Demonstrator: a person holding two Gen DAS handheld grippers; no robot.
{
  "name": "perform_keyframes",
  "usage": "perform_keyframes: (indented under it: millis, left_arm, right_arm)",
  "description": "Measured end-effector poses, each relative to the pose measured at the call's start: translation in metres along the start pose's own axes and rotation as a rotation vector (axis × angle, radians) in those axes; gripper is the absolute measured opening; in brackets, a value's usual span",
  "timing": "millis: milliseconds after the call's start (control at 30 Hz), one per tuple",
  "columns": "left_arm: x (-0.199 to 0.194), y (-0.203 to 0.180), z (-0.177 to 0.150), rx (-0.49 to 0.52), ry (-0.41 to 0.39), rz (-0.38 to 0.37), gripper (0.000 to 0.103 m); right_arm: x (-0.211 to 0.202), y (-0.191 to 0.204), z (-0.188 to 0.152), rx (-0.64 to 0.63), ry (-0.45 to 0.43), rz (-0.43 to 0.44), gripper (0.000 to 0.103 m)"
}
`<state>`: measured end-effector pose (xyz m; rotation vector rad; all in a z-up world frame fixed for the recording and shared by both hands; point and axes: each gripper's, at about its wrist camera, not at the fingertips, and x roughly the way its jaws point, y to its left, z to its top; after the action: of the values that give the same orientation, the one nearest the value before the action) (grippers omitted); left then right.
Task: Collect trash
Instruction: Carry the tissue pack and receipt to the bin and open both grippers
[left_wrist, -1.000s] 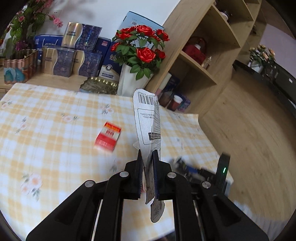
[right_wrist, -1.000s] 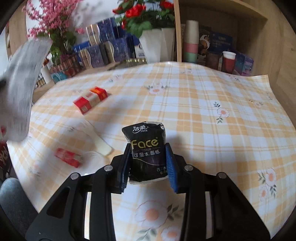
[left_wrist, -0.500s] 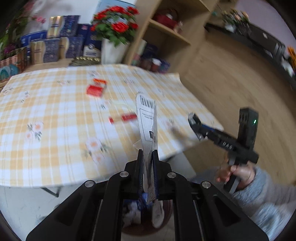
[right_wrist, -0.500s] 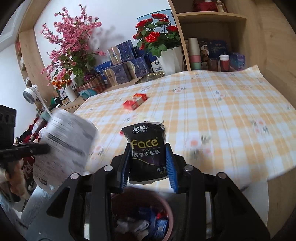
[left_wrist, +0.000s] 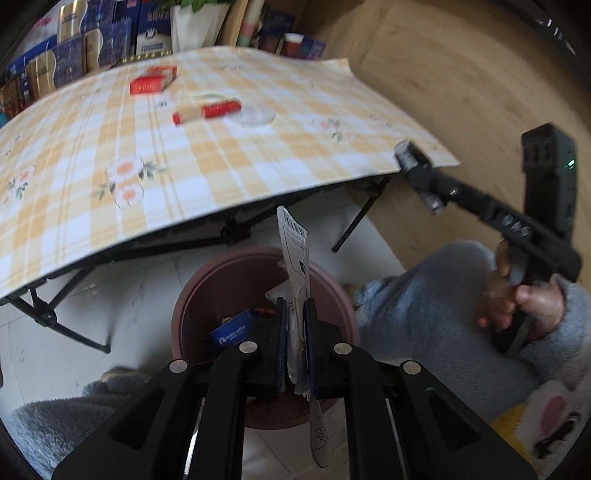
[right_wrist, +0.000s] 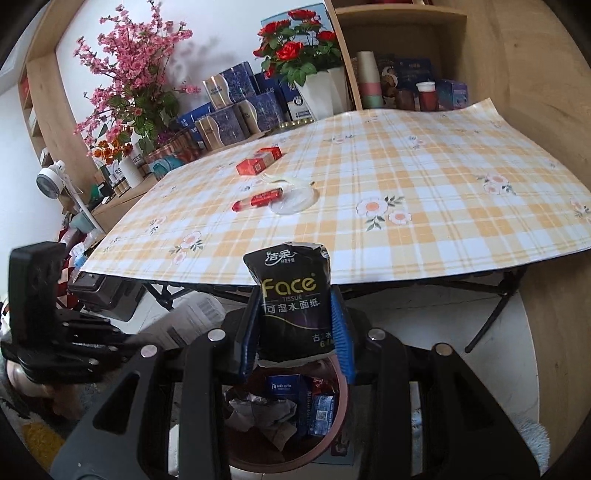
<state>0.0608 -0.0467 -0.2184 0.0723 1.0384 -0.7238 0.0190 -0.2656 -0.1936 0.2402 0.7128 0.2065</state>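
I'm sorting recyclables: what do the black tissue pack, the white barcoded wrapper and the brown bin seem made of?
Black tissue pack: glossy soft plastic film, by its sheen and crimped top. White barcoded wrapper: thin flat printed sheet, film or paper, hard to tell. Round brown bin: matte rigid plastic, apparently.

Bench and floor in front of you

Your bench (right_wrist: 424, 192), covered in yellow check cloth with flowers, carries a red box (right_wrist: 258, 162) towards the far side, a red tube (right_wrist: 260, 199) nearer you, and a clear plastic wrapper (right_wrist: 295, 197) touching that tube. On the pale floor (left_wrist: 110, 295) beside the bench edge stands a brown bin (left_wrist: 207, 295).
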Motion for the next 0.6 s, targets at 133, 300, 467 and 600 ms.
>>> perform_keyframes:
  millis: [133,300,467,600]
  left_arm:
    - [0.02,0.004,0.001,0.027,0.056,0.074,0.01]
    - [0.044,0.013,0.001,0.034,0.125,0.137,0.01]
    - [0.059,0.02,0.004,0.03,0.161,0.206,0.016]
    - [0.048,0.02,0.01,0.027,0.09,0.172,0.058]
  right_arm:
    - [0.006,0.002,0.0,-0.013,0.012,0.003,0.037]
    - [0.012,0.001,0.001,-0.009,0.023,0.006,0.037]
    - [0.016,-0.002,0.002,0.013,0.029,0.011,0.037]
    - [0.018,-0.002,0.001,0.007,0.037,0.009,0.037]
